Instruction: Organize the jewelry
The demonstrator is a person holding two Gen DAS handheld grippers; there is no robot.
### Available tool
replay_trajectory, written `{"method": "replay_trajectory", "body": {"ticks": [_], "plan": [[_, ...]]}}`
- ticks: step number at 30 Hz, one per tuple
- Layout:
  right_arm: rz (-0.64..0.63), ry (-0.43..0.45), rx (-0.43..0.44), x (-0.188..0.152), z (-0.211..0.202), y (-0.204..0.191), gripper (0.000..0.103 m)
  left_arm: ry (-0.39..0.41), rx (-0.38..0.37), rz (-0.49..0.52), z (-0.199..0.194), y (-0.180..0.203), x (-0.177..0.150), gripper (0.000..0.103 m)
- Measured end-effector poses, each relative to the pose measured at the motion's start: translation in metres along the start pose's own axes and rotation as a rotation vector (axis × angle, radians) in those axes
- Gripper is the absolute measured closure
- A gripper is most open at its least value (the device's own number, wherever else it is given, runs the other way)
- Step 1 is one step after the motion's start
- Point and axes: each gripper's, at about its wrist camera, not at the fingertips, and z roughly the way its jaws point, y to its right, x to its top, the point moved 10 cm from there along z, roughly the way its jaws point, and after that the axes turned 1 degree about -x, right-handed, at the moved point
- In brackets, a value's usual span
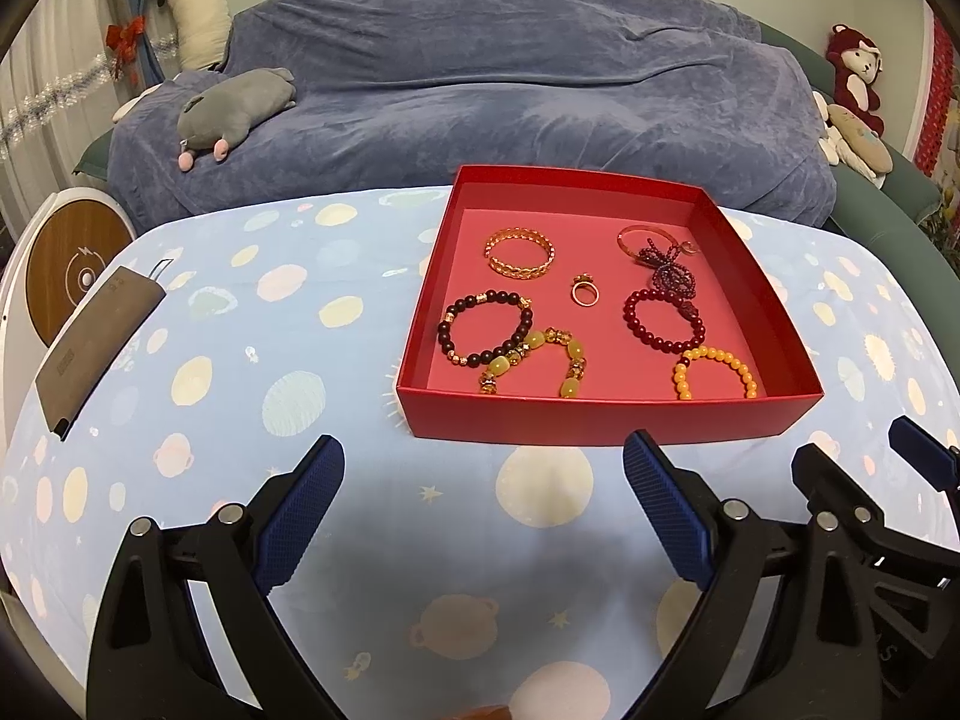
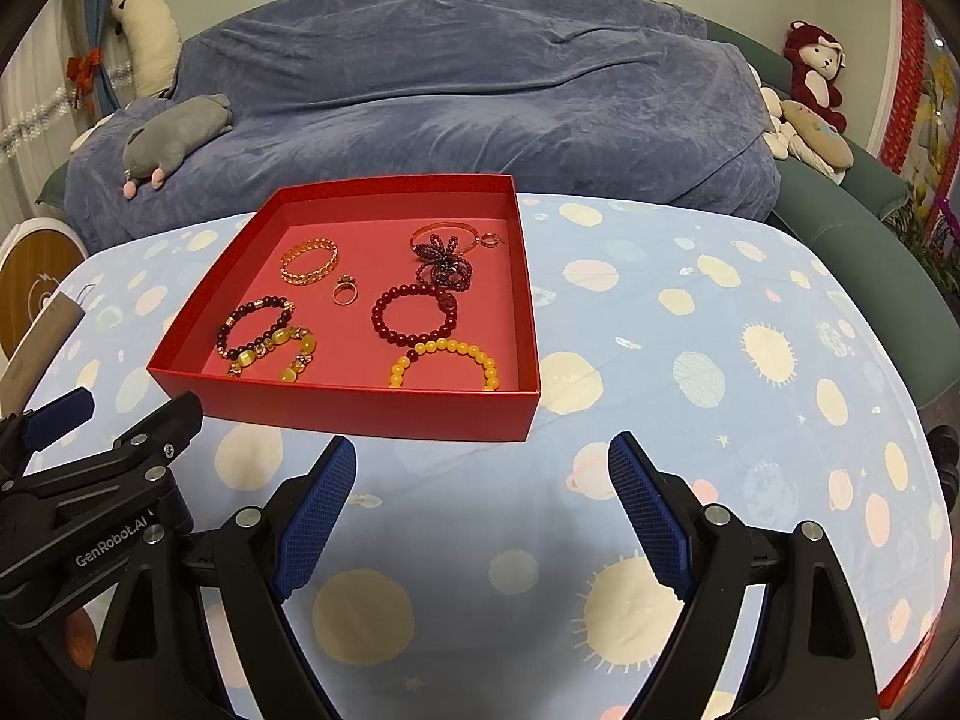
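Viewing from the left wrist, the left gripper (image 1: 483,480) is seen above the blue patterned tablecloth (image 1: 240,324), its jaws wide apart with nothing between them. A red box (image 1: 606,414) is set on the cloth just beyond the fingertips, open at the top. Inside it are laid a gold bracelet (image 1: 519,252), a gold ring (image 1: 584,291), a dark bead bracelet (image 1: 486,327), a yellow stone bracelet (image 1: 534,360), a red bead bracelet (image 1: 663,318), an orange bead bracelet (image 1: 714,372) and a tangled purple bead piece (image 1: 666,270) at the far side; the dark and yellow stone bracelets overlap. A grey flat case (image 1: 96,348) is noted at the left edge of the table, and part of the right gripper (image 1: 852,456) at the right. From the right wrist, the right gripper (image 2: 480,468) is likewise seen with jaws wide apart and empty above the cloth; the box (image 2: 360,411) is placed ahead and to the left, with the same pieces resting inside. A sofa under a blue cover (image 2: 450,90) is recorded behind the table.
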Motion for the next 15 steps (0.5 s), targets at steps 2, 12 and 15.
{"method": "replay_trajectory", "body": {"ticks": [2,12,15], "plan": [[-0.001,-0.001,0.0,0.0,-0.0003,0.0004,0.02,-0.001,0.001,-0.001,0.0006,-0.0008,-0.0004,0.013],[-0.001,-0.003,0.001,-0.0008,0.0014,-0.0004,0.02,0.003,0.01,0.0,-0.0001,-0.0014,-0.0013,0.013],[0.001,-0.002,0.002,-0.0007,0.0012,-0.0001,0.02,0.006,0.017,-0.002,-0.0012,-0.0023,-0.0015,0.013]]}}
